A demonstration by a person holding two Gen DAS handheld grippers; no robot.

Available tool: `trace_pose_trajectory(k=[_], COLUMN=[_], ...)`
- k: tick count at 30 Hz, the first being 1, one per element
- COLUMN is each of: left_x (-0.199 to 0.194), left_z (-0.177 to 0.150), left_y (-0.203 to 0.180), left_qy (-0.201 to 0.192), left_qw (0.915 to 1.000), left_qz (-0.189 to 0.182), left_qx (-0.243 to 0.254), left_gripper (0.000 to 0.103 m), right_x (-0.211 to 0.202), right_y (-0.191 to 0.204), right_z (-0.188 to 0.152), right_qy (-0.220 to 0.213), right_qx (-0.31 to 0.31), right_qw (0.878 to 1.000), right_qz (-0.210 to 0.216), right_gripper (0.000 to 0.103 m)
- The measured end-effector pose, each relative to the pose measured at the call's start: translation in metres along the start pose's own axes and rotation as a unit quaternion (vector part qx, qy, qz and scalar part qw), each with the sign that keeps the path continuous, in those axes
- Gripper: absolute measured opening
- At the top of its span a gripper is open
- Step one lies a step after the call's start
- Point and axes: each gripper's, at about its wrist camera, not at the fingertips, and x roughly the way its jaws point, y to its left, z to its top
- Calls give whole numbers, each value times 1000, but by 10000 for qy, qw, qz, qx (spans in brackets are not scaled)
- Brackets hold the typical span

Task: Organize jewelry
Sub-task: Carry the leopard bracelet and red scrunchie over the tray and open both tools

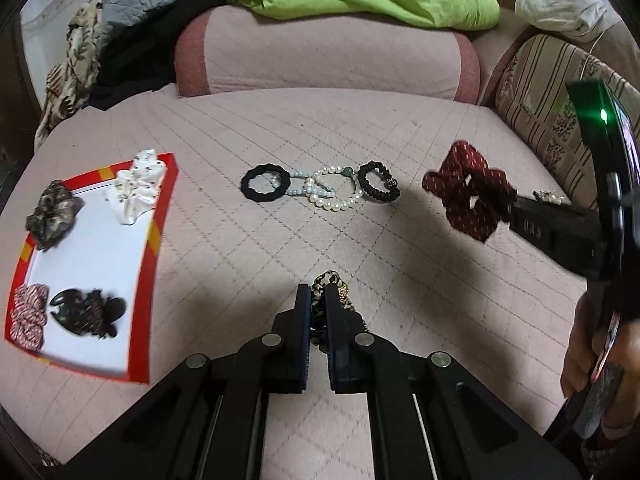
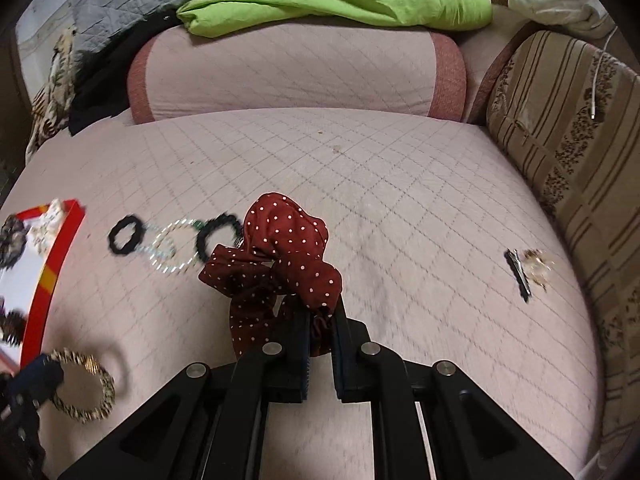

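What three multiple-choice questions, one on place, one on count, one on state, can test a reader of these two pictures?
1. Where does the red-rimmed white tray lie?
A. left of the pearl bead bracelet
B. on the green cloth
C. on the striped cushion

2. How many items lie in the tray?
A. two
B. four
C. six

3. What is the right claw doing?
A. standing open
B. gripping a dark red white-dotted scrunchie
C. gripping a hair clip

Answers: 1 A, the left wrist view shows the tray left of the beads. 2 B, four pieces rest inside. 3 B, the fabric is pinched between its fingers.
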Motion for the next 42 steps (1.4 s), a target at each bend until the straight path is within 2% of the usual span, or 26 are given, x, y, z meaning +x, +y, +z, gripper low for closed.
trace_pose_trajectory(k=[11, 22, 33, 42], left_x=[-45, -68, -97, -102], left_z=[-21, -43, -48, -49], left_y=[25, 53, 68, 98], left_qy=[-241, -330, -625, -625], left_qw=[9987, 9959, 9930, 9895], left_qz=[125, 341, 650, 822], left_qx=[-424, -769, -764, -1008], left_gripper=[6, 6, 6, 6], right_x=[-52, -89, -109, -115], right_y=[25, 53, 78, 114], right_z=[-42, -70, -76, -71], right_qy=[-49, -133, -148, -50], right_qx=[-62, -227, -353, -626], right_qw=[9999, 9995, 9983, 9959], right_qz=[89, 202, 444, 657], right_gripper=[10, 10, 10, 10])
